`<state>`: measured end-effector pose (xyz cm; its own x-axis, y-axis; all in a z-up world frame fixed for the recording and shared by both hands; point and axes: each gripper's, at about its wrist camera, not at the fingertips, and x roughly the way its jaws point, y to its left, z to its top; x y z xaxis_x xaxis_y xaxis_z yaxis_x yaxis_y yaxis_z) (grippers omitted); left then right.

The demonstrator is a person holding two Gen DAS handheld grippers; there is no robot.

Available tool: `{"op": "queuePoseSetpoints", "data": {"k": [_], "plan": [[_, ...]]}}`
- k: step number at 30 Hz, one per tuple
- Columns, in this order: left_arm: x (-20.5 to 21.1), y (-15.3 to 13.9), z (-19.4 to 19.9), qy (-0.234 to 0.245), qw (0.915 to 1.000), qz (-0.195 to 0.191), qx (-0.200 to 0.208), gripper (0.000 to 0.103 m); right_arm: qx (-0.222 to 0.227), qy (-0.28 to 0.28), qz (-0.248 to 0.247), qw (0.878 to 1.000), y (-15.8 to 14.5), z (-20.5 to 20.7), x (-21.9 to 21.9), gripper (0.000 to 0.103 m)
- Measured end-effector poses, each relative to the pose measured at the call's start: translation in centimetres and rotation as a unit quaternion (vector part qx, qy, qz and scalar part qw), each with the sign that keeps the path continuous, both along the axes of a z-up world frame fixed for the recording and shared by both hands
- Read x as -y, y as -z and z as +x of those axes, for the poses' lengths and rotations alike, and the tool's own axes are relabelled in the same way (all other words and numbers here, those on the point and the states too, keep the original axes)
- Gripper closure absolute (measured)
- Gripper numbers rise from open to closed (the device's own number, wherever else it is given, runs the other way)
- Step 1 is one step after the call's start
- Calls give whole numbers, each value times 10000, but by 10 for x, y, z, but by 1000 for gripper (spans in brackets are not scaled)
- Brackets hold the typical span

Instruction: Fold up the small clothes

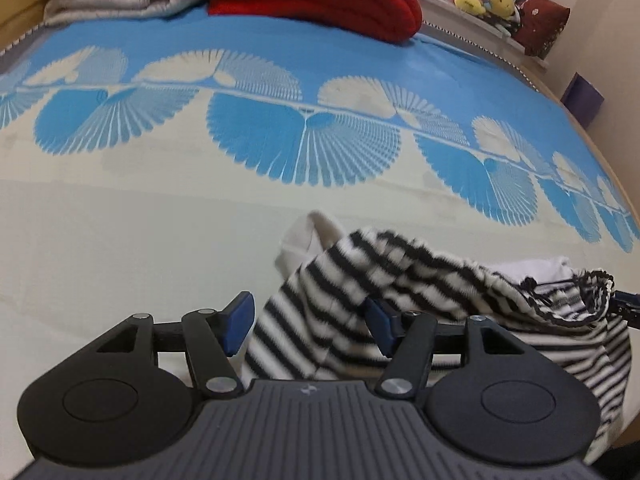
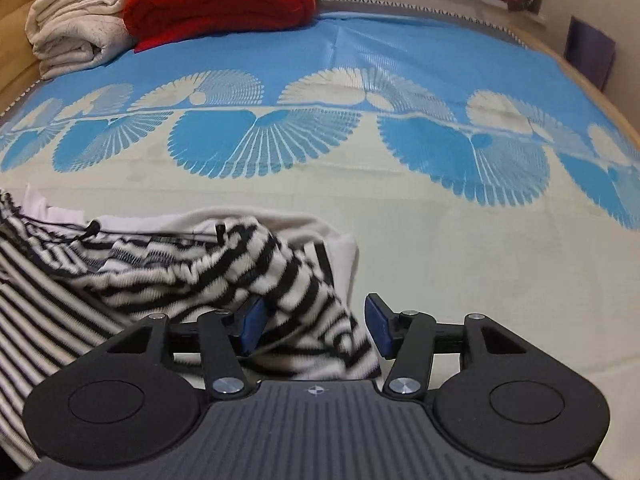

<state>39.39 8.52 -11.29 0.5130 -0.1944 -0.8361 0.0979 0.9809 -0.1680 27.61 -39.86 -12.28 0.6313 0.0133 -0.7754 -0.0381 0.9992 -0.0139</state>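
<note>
While one striped garment (image 1: 400, 280) lies bunched on the bed (image 1: 120, 240), left gripper (image 1: 308, 324) and right gripper (image 2: 316, 324) fingers stand released around its cloth; two folded blankets (image 2: 220, 0) sit behind.

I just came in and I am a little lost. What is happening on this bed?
A person is folding a striped garment on the bed, with a hand-held gripper in each hand. Both the left gripper and the right gripper stand open, with striped cloth lying loose between the pads. The garment is still bunched, not neatly folded.
</note>
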Motion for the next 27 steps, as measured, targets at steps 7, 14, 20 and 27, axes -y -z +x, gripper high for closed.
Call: {"op": "queuePoseSetpoints", "data": {"k": [7, 14, 20, 27], "plan": [[16, 6, 15, 214, 9996, 174, 71, 100, 16, -178, -71, 9998, 13, 29, -13, 99], [3, -6, 33, -417, 9970, 172, 627, 100, 1415, 757, 514, 9857, -27, 39, 3, 100], [10, -8, 46, -654, 9931, 431, 871, 100, 1612, 937, -16, 9825, -21, 59, -25, 100], [6, 36, 75, -633, 9970, 333, -294, 89, 44, 1014, -425, 9939, 30, 98, -35, 69]]}}
